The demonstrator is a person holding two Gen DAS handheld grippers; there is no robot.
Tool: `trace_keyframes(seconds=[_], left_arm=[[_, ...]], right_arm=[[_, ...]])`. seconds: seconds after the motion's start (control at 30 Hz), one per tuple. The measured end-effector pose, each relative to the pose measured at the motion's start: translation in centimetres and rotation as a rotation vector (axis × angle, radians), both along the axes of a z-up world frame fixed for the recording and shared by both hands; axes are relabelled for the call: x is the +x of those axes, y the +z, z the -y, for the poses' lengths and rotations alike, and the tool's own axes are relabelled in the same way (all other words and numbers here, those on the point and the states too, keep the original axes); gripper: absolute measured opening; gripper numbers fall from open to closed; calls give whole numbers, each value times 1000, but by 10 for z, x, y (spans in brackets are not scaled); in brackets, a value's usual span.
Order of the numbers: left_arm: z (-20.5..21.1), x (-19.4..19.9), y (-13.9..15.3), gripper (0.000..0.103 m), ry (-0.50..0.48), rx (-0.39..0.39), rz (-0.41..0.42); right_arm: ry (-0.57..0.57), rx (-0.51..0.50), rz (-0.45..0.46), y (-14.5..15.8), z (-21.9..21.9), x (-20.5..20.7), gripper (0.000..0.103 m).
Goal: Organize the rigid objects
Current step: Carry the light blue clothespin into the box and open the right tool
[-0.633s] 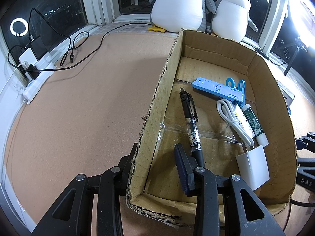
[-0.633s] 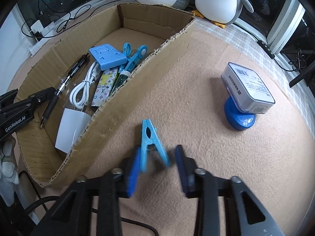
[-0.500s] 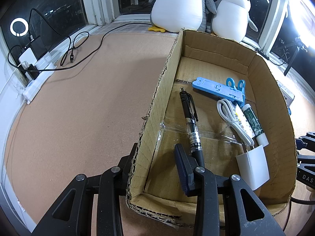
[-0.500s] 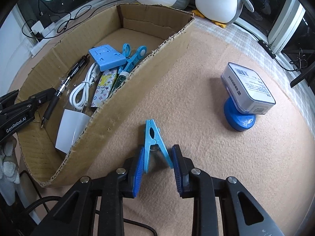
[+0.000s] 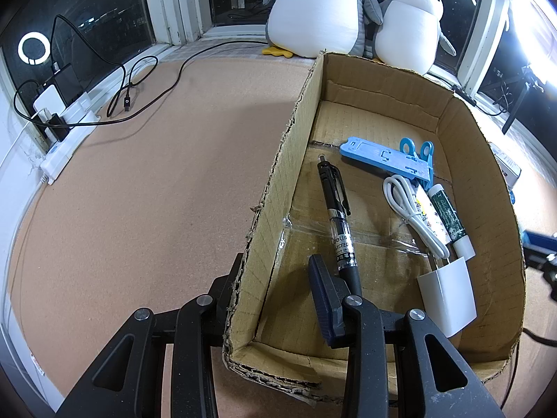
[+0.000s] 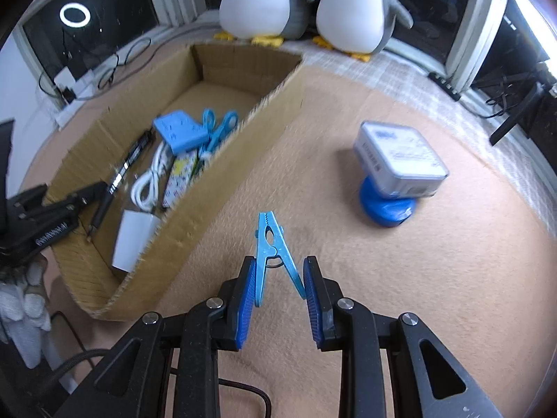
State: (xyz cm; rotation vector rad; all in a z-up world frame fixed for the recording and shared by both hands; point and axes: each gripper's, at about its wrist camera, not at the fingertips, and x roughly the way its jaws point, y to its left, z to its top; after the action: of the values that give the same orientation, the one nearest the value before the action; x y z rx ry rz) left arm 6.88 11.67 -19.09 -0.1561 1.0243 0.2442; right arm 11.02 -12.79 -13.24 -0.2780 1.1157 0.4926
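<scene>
Between the blue pads of the right gripper, a light blue plastic clothes peg now stands off the tan felt surface; a moment ago it lay flat there with the jaws wide around it. The jaws have just been closing, and each pad now presses on one of the peg's two splayed legs, while its pinching tip points away from the gripper, toward the far edge of the surface. The right wrist view has also shifted and blurred since then.

Left of the peg sits the open brown cardboard box, whose near long wall runs just beside it. Well apart to the right, a white square case rests on a round blue base.

The left gripper is unchanged: closed as far as it goes on the box's side wall, one finger outside and one inside, beside a black pen. A white cable, a white charger block and a blue flat holder also lie in the box.
</scene>
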Motion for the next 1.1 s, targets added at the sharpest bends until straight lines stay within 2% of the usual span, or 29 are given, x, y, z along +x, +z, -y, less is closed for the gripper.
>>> trace_keyframes(seconds=[0.2, 0.37, 0.47, 0.63, 1.1], left_arm=[[0, 0, 0, 37, 0, 0, 0], [1, 0, 0, 37, 1, 0, 1], [1, 0, 0, 37, 0, 0, 1], [0, 0, 0, 37, 2, 0, 2], [0, 0, 0, 37, 1, 0, 1]], right_arm=[[17, 87, 44, 35, -9, 2, 24], [61, 144, 39, 47, -32, 2, 24], [86, 182, 11, 45, -48, -1, 25], [128, 179, -19, 35, -74, -8, 25], [138, 189, -73, 15, -102, -1, 25]])
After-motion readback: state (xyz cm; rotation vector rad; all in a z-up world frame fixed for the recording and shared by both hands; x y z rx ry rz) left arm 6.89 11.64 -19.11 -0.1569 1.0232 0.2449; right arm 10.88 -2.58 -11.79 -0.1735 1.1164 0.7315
